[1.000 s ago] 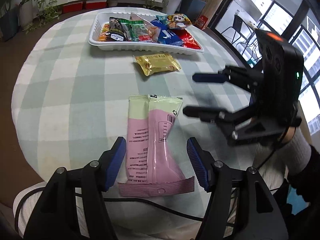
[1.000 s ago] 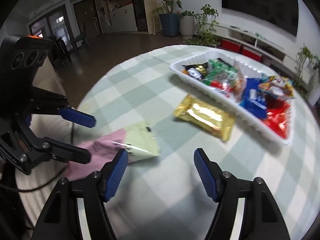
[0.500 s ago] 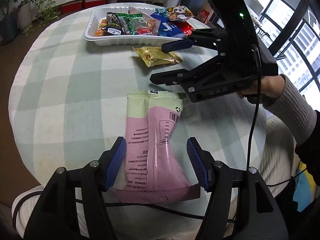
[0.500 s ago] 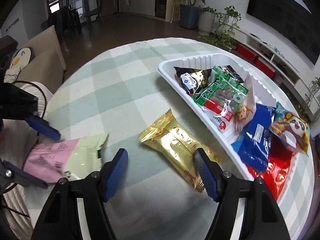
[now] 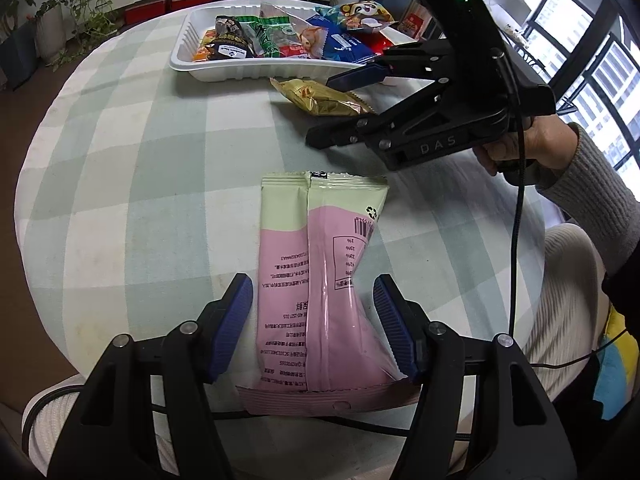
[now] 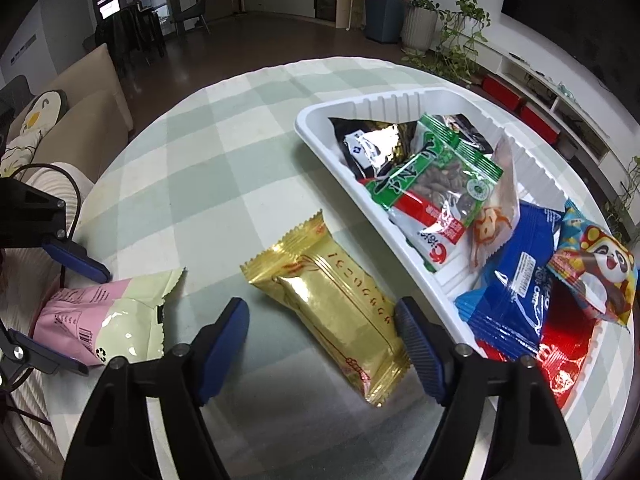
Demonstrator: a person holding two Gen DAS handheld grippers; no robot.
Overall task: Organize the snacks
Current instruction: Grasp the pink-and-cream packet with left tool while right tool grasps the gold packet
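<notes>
1. Nearest the viewer, the left gripper [image 5: 314, 322] sits low over the table edge with its blue pads spread apart on either side of a pink and pale-green snack packet [image 5: 320, 280]. The packet lies flat on the checked tablecloth [image 5: 140, 160]. The right pad looks very close to the packet's edge; whether it touches is unclear. This gripper and packet sit much as they did a second ago.

2. Further out, the right gripper [image 6: 322, 340] has swung in from the side and now straddles a gold foil packet [image 6: 328, 300], jaws wide apart, nothing clamped. A second ago it pointed at bare cloth beside the pink packet; the gold packet was off to its right.

3. Judged from this, both tools are lined up for a pickup, one loose packet each.

4. Just beyond the gold packet, nearly touching it, stands the white tray [image 6: 360, 208], already holding black, green, blue and red packets. It appears unmoved.

5. In the left view, a sleeved hand [image 5: 520, 148] grips the right tool's handle.
</notes>
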